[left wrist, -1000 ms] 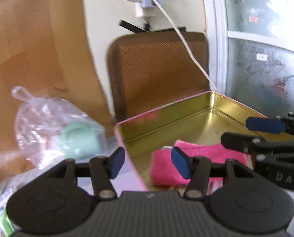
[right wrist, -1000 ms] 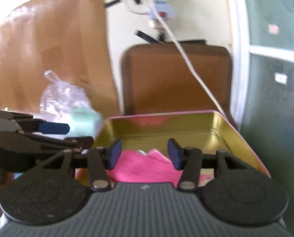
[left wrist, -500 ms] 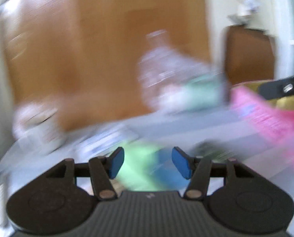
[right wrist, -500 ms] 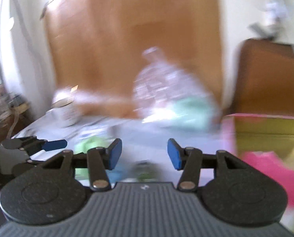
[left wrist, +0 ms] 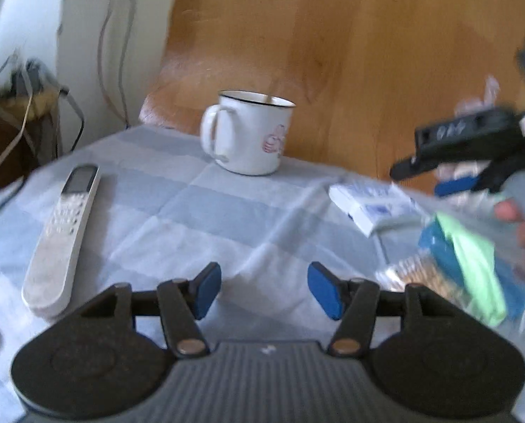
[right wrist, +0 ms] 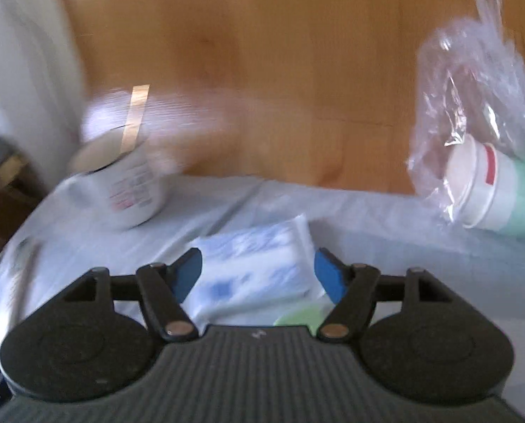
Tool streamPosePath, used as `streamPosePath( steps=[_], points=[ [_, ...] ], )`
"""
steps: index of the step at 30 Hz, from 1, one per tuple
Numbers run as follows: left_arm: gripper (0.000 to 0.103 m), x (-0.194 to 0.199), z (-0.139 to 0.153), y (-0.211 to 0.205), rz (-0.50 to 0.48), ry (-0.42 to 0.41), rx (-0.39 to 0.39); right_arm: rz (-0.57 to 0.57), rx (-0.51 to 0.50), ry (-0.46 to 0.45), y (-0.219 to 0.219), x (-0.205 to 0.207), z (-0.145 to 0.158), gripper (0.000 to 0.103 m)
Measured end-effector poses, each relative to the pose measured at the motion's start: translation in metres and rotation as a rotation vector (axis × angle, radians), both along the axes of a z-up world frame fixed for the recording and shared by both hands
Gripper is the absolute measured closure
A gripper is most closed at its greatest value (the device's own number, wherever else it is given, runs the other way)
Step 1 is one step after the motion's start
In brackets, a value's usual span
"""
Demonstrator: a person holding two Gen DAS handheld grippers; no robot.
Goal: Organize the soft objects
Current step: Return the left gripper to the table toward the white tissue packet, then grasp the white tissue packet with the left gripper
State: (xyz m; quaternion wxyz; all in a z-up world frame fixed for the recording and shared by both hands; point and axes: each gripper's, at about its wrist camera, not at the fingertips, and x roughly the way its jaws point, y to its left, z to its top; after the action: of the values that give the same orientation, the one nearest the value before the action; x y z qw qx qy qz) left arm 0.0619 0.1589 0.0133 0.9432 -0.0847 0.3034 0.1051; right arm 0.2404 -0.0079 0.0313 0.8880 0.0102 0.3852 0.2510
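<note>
Both grippers swung left off the tin; left gripper (left wrist: 264,290) gaped wide over bare tablecloth (left wrist: 199,218), right gripper (right wrist: 257,275) gaped wide around the tissue pack (right wrist: 258,261).

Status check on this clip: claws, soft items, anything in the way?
Left claw open, empty, over tablecloth. Right claw open, empty, over white-blue packet. Green-blue cloth lies ungrasped. Mug and remote nearby.

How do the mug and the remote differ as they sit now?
The mug stands upright at the far edge of the cloth by the wooden panel; the remote lies flat nearer the left gripper, off to its left. The mug is round and hollow with a handle and a dark rim; the remote is long, slim and covered in buttons. Both are white, hard, and untouched by either gripper.
</note>
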Motion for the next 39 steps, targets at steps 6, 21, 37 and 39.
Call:
streamPosePath(
  steps=[6, 21, 37, 39],
  points=[
    [0.047, 0.000, 0.000, 0.025, 0.016, -0.052, -0.154, -0.132, 0.091, 0.185, -0.021, 0.053, -0.032, 0.049],
    [0.031, -0.003, -0.003, 0.050, 0.071, -0.101, -0.259, 0.052, 0.214, 0.112, 0.000, 0.005, 0.003, 0.092],
    [0.024, -0.012, 0.001, 0.058, 0.203, -0.162, -0.234, 0.273, -0.065, 0.078, 0.066, 0.005, -0.036, 0.020],
    [0.024, -0.011, 0.000, 0.063, 0.209, -0.156, -0.258, 0.366, -0.125, 0.023, 0.077, -0.013, -0.032, 0.022]
  ],
)
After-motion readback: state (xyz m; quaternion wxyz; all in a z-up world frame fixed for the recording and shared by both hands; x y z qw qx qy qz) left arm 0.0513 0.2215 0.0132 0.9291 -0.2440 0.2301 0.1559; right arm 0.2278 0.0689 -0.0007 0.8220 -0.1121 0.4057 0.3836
